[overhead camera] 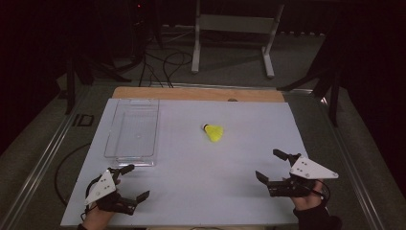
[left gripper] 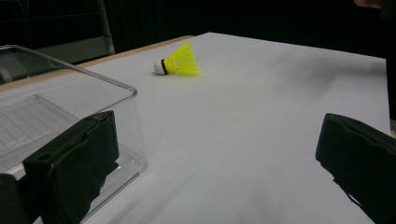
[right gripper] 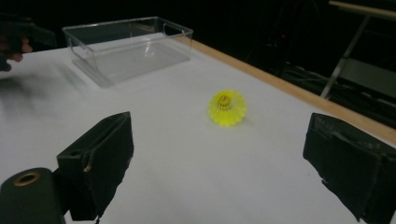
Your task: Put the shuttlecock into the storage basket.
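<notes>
- Centrally, a yellow shuttlecock (overhead camera: 213, 132) lies on its side on the white bench (overhead camera: 191, 182), a little toward the far edge, with its white cork tip pointing left in the high view.
- Seen from the left gripper view, the shuttlecock (left gripper: 178, 61) has a dark band between cork and skirt; from the right gripper view its open skirt (right gripper: 227, 108) faces the camera.
- To its left, apart from it, stands a clear plastic bin (overhead camera: 132, 132) (empty, with a ribbed floor), its long side running away from the person.
- Near the bench's front left corner, the left gripper (overhead camera: 130, 181) is held in a hand, its jaws spread wide with nothing between them; one jaw sits just beside the bin's near corner (left gripper: 126, 135) in its own view.
- Near the front right, the right gripper (overhead camera: 270, 165) is likewise held in a hand, jaws spread and empty, aimed toward the shuttlecock and well apart from it.
- Beyond the bench's wooden far edge (overhead camera: 196, 93), cables (overhead camera: 163, 64) lie on the floor beside a grey metal frame (overhead camera: 234, 33).
</notes>
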`<state>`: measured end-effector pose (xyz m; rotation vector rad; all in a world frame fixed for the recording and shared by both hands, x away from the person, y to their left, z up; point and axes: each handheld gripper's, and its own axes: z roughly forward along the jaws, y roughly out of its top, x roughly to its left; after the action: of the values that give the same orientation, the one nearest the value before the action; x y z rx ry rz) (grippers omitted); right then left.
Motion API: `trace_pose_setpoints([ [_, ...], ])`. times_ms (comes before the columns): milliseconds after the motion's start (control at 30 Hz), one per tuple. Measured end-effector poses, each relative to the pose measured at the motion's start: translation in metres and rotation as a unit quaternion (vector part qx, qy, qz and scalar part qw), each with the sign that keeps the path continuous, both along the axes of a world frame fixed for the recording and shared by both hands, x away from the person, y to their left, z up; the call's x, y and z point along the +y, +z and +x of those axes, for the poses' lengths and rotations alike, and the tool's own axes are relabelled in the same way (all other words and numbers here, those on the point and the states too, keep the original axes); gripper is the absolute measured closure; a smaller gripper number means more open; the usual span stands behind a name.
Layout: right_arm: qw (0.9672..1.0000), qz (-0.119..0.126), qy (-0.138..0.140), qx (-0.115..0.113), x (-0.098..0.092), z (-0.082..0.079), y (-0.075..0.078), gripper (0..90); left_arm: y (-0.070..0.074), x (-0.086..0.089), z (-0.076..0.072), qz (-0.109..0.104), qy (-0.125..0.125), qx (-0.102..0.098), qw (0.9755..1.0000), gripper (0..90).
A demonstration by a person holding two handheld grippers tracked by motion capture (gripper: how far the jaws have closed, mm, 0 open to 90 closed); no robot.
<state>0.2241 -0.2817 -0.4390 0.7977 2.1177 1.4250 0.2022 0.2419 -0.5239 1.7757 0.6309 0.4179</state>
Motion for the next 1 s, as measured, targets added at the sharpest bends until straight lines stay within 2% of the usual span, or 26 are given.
trace_pose_setpoints([
  [200,1.0000,0.001,0.005,-0.008,0.003,0.014,0.011,8.9,0.000,0.000,0.000,0.000,-0.001,0.000,1.0000,0.1],
  [233,0.9999,-0.001,0.001,-0.015,0.004,0.018,0.013,8.9,0.000,0.000,0.000,0.000,-0.001,0.000,1.0000,0.1],
  [333,0.9999,0.001,0.003,-0.010,0.004,0.024,0.016,8.9,0.000,0.000,0.000,-0.001,-0.002,0.001,1.0000,0.1],
  [533,0.9998,0.003,0.011,0.015,0.008,0.044,0.019,8.9,0.000,0.000,0.000,0.001,-0.004,0.001,1.0000,0.1],
  [667,0.9997,-0.001,0.013,0.019,0.011,0.051,0.020,8.9,0.000,0.000,0.000,0.001,-0.004,0.002,1.0000,0.1],
  [833,0.9998,-0.013,0.012,0.009,0.017,0.062,0.022,8.9,-0.001,0.000,0.000,-0.001,-0.004,0.003,1.0000,0.1],
  [1000,0.9992,-0.018,0.028,0.022,0.022,0.073,0.022,8.9,0.000,0.000,0.000,-0.001,-0.004,0.003,1.0000,0.2],
])
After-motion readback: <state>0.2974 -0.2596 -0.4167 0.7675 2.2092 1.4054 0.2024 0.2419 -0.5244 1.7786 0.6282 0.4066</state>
